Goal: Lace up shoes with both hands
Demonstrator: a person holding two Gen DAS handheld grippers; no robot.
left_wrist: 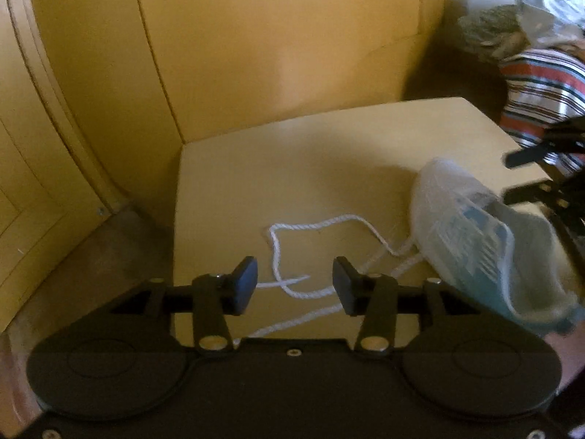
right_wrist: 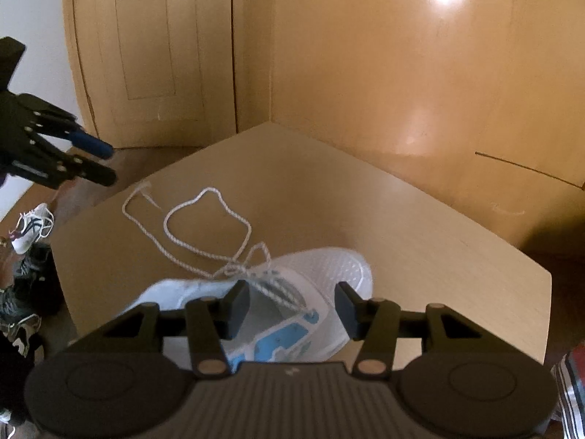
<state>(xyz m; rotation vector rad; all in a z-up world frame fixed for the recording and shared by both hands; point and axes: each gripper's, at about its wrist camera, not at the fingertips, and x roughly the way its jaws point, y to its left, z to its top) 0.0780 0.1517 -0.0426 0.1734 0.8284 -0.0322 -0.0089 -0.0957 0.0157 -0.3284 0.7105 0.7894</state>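
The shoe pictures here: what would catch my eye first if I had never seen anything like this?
Probably the white and blue shoe on the tan table, right under the right gripper with its jaws apart. Next, its white lace straggling in loose loops across the table. The left gripper hangs over that lace, jaws apart too.

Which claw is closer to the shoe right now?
Right. The right claw hangs just above the shoe, open. The left claw is off beside it, open over the loose lace.
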